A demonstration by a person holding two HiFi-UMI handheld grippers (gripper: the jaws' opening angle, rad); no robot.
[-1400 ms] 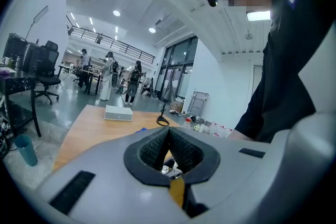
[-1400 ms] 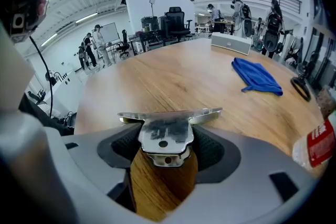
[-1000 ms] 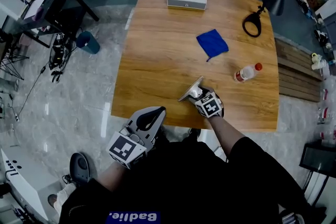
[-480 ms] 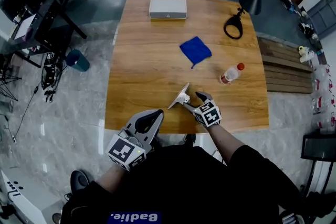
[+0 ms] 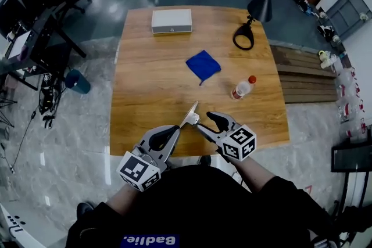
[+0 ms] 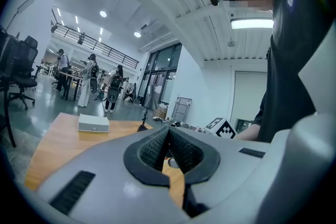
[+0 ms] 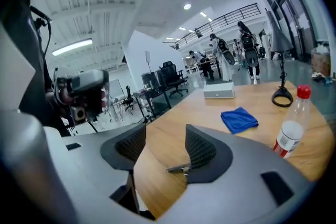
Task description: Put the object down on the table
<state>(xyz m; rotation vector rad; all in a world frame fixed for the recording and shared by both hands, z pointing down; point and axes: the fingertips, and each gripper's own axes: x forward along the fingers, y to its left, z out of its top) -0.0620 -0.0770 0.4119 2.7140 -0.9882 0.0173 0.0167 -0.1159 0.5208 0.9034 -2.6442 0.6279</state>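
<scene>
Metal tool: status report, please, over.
Left gripper shut, empty. Right gripper open, jaws just closing a little, nothing between them. Metal tool on table, near front edge. Bottle and cloth well clear of it.

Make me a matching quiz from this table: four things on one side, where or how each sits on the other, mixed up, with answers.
1 white box
2 blue cloth
3 bottle
4 black ring

a lying on its side, red cap
b far right corner of the table
c far edge, left of the ring
d mid-table, between box and bottle

Pairs: 1-c, 2-d, 3-a, 4-b
</scene>
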